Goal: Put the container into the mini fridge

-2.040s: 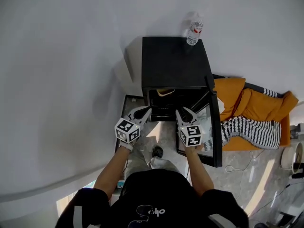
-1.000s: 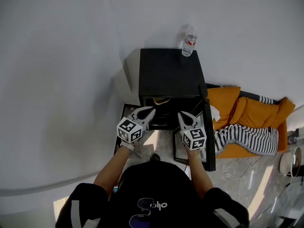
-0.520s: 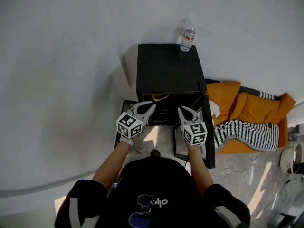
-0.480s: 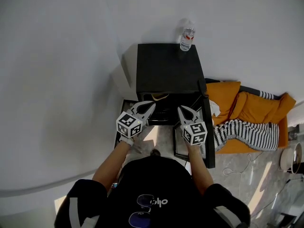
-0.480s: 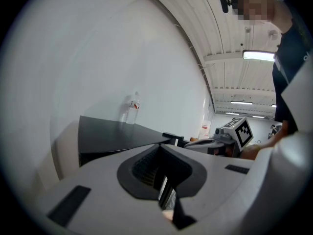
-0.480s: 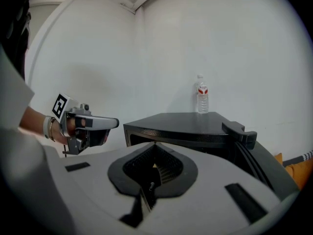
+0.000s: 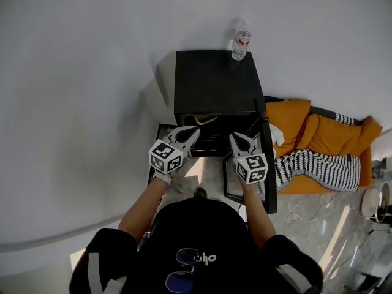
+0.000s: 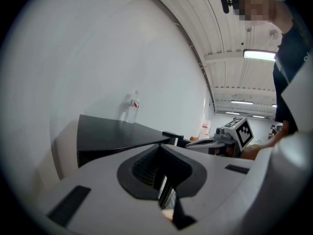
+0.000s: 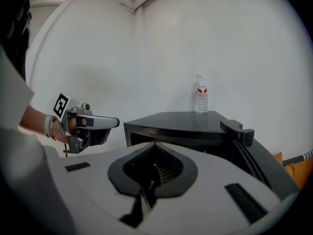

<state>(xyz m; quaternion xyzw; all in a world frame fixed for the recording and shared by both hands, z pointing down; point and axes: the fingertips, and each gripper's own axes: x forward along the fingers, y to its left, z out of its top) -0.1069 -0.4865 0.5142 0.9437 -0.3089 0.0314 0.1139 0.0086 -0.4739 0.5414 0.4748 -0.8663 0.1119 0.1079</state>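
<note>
Both grippers closed and empty in front of the open mini fridge (image 7: 214,81).
Left gripper (image 7: 191,130): jaws together, nothing held, tip at the fridge opening. Tan curved edge on the upper shelf inside looks like the container (image 7: 206,119). Water bottle (image 7: 240,40) stands on the fridge top at the back. Right gripper (image 7: 233,137): jaws together, empty, beside the open door (image 7: 270,176). Orange cushion (image 7: 291,118) lies further right.
</note>
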